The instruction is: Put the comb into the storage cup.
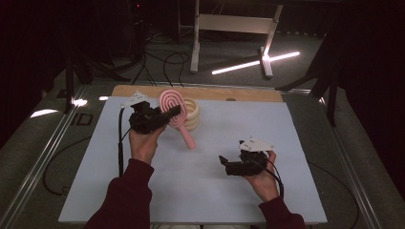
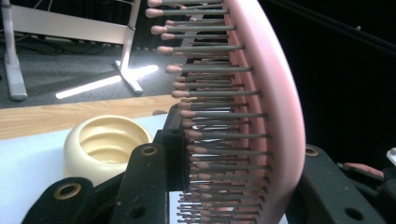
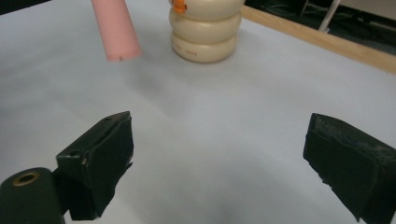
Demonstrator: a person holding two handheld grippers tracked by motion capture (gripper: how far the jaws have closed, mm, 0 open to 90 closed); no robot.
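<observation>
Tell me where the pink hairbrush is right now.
In the high view the pink hairbrush is at the table's far left, clamped in the left gripper just in front of the cream ribbed holder.

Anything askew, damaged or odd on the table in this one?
Nothing stands out. The left gripper clamps the pink hairbrush by its head, handle slanting down above the table. The cream ribbed holder stands upright behind it. The right gripper is open and empty.

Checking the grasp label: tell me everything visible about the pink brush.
The brush is pink, plastic-looking, with an oval head, rows of grey bristles with pink ball tips and a tapered handle. The left hand-held gripper clamps the head and holds it above the table, handle slanting down. It is in front of the cream holder.
</observation>
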